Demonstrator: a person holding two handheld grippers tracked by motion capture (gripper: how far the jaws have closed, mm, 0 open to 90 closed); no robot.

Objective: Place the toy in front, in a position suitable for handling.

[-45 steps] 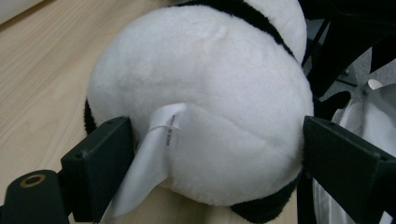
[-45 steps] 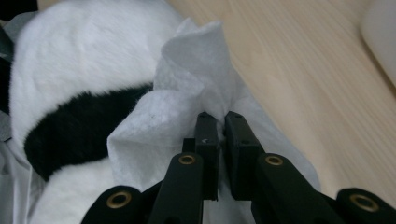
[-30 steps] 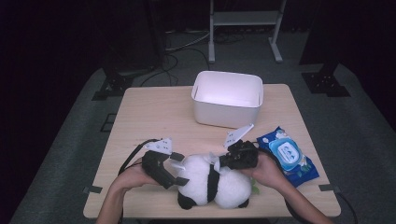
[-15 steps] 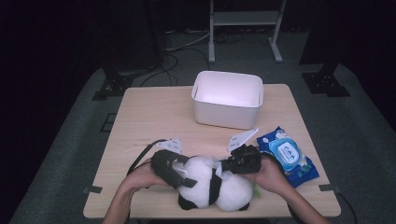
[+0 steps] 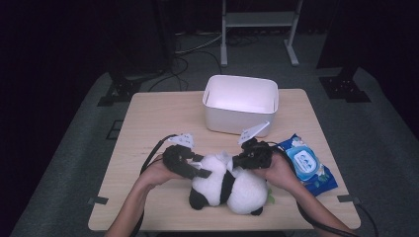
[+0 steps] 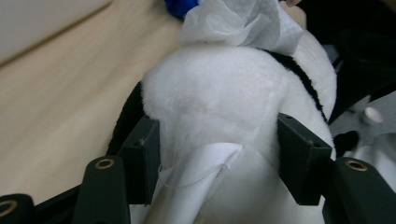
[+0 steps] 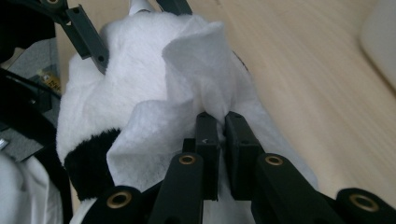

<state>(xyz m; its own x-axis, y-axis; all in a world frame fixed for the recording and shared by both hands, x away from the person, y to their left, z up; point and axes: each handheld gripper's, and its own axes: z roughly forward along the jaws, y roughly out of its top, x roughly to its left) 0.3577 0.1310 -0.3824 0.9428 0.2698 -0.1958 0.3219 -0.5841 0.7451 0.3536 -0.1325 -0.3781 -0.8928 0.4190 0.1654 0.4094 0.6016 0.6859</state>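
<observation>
Your left gripper has just been closing and now clamps the plush panda. Your right gripper pinches a white wipe against it.

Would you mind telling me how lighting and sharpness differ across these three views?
High view: lit table, dark surroundings, bin glowing bright. Left gripper view: panda soft, jaws nearest the camera blurred. Right gripper view: wipe fairly crisp, table blurred.

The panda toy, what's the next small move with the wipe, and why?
Probably drag the wipe across the panda fur. The right gripper is shut on the wipe, which lies on the toy, and the left gripper, whose jaws have just been closing, clamps the plush to steady it.
</observation>
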